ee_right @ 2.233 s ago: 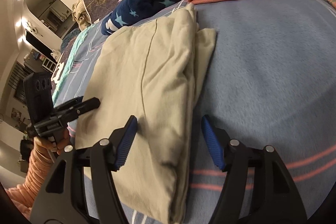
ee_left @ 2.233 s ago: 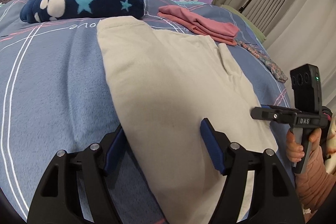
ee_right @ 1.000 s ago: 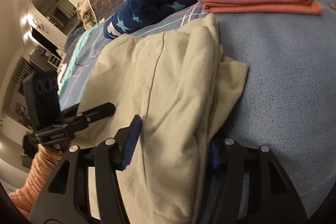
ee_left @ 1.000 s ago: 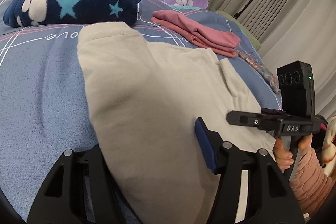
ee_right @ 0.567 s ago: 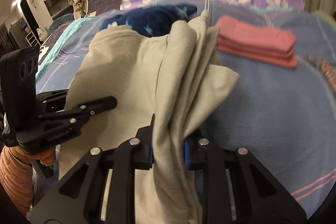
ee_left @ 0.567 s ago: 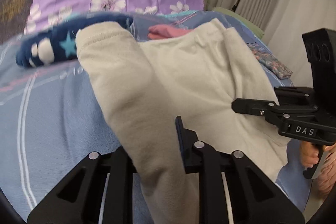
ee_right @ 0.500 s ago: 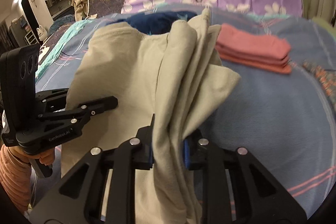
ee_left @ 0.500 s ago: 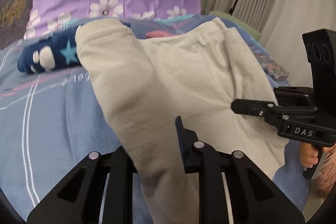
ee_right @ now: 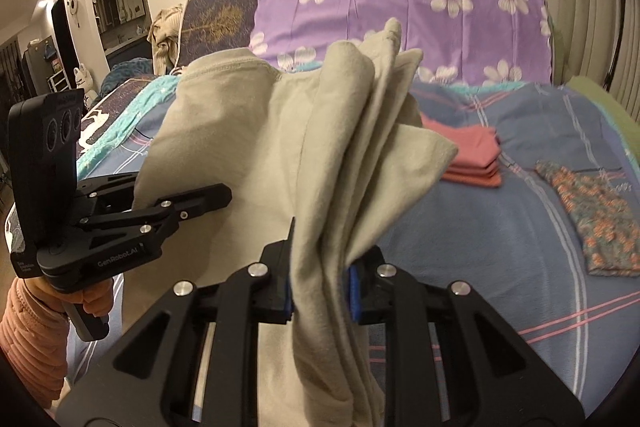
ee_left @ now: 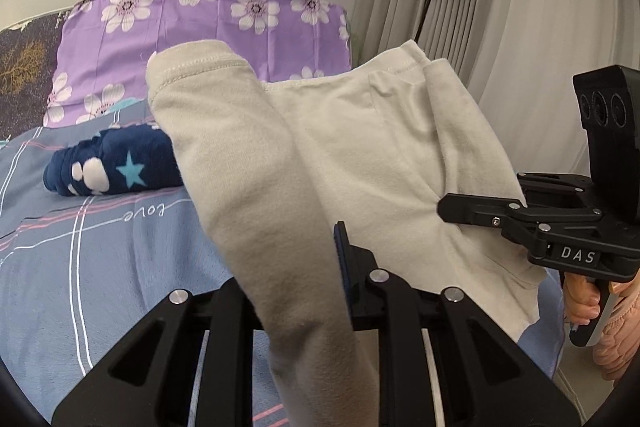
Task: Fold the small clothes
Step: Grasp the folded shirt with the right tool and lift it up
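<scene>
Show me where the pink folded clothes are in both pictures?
Left wrist view: not in it; the lifted beige garment fills the middle and hides that part of the bed.
Right wrist view: the pink folded clothes lie on the blue blanket, right of centre, just past the beige garment's hanging corner.
Shared landmark: the purple flowered pillow at the head of the bed.

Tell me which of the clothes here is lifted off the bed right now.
The beige garment, pinched by both hand-held grippers. The pink folded stack, the floral piece and the navy star-print bundle all lie on the bed.
</scene>
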A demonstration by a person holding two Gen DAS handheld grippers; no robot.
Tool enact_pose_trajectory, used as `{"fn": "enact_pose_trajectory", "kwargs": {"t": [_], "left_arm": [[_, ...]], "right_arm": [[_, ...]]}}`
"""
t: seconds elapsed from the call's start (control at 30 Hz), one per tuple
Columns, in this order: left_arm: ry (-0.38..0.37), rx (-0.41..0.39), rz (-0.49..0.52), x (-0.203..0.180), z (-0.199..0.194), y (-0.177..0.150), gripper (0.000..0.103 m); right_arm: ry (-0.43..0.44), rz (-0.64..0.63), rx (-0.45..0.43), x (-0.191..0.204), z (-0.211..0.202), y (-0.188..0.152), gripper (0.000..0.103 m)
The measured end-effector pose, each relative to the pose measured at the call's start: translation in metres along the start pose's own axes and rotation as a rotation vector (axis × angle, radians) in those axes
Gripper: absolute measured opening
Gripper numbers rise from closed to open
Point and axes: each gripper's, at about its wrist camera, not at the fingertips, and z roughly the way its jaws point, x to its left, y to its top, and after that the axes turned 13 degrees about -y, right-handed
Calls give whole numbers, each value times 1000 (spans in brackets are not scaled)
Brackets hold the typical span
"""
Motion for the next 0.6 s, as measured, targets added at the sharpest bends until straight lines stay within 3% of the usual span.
{"fn": "enact_pose_trajectory", "kwargs": {"t": [0.27,0.6], "left_arm": [[20,-12,61,-22,-15,22,19],[32,-37,146,-48,-3,80,19]], "right_arm": [[-1,0,-66,-5,-27,9,19],[-12,14,-175,-39,-46,43,19]]}}
